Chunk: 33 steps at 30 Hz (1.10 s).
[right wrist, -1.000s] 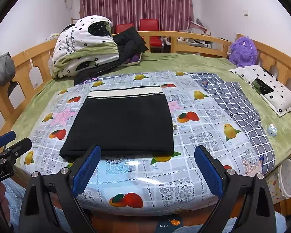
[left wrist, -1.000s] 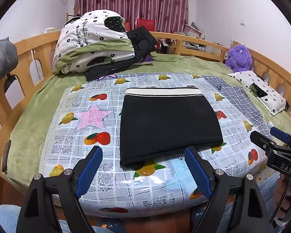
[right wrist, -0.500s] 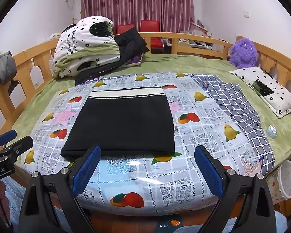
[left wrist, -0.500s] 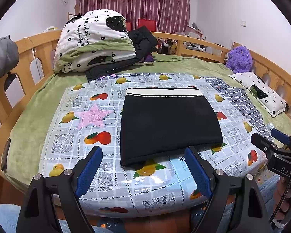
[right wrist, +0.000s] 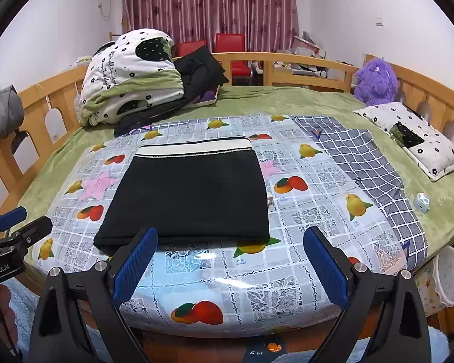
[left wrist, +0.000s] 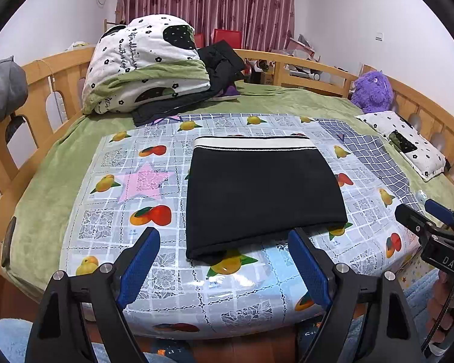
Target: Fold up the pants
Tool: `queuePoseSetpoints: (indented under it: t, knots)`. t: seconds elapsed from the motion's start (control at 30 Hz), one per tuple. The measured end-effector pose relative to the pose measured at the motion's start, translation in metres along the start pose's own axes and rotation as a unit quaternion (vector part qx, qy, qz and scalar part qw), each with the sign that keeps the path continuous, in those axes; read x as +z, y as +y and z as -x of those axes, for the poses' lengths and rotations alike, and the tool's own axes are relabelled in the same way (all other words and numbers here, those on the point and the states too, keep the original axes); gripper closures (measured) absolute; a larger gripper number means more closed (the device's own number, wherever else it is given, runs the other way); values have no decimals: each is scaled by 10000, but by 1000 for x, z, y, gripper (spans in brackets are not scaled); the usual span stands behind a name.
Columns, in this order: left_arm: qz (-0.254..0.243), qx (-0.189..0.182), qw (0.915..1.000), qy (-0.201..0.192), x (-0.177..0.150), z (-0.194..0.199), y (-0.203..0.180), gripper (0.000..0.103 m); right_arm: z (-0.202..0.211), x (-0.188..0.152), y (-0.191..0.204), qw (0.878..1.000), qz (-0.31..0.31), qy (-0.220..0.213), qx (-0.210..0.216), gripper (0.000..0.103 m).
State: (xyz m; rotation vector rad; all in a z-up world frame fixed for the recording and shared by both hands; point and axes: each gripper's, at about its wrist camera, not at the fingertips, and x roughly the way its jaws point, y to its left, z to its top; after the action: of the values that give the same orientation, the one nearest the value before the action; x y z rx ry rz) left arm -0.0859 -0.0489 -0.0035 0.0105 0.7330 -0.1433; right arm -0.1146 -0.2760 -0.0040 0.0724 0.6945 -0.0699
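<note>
The black pants (left wrist: 263, 193) lie folded into a flat rectangle on the fruit-print plastic cloth (left wrist: 112, 211), their cream waistband at the far edge. They also show in the right wrist view (right wrist: 190, 193). My left gripper (left wrist: 224, 260) is open and empty, held off the near edge of the bed, just short of the pants' near fold. My right gripper (right wrist: 230, 260) is open and empty, also held at the near edge. Each gripper shows at the side of the other's view: the right one (left wrist: 423, 220) and the left one (right wrist: 21, 224).
A rolled quilt (left wrist: 145, 66) and dark clothes (left wrist: 221, 60) lie at the far left of the bed. A purple plush toy (left wrist: 372, 90) and a spotted pillow (left wrist: 408, 145) sit at the right. A wooden rail (left wrist: 302, 63) rings the bed. A white bin (right wrist: 448, 275) stands beside it.
Both grippers have drifted very slightly; the view sits a touch lower. The pants have not moved and both grippers stay open.
</note>
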Motion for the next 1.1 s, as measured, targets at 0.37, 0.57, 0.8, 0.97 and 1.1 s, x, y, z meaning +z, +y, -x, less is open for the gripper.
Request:
queuePoseSetpoints:
  t: [0.37, 0.57, 0.8, 0.97, 1.1]
  knots:
    - [0, -13, 10000, 1, -1, 0, -2, 17, 1, -1, -2, 10000, -50, -1, 8, 7]
    - [-5, -14, 10000, -4, -1, 0, -2, 17, 1, -1, -2, 10000, -82, -7, 3, 7]
    - [-3, 1, 10000, -12, 0, 0, -1, 17, 3, -1, 0, 9999, -103, -29, 4, 7]
    - [0, -29, 10000, -22, 0, 1, -1, 17, 3, -1, 1, 9999, -100, -31, -3, 7]
    - [10, -25, 10000, -19, 0, 1, -1, 17, 3, -1, 1, 9999, -105, -31, 1, 7]
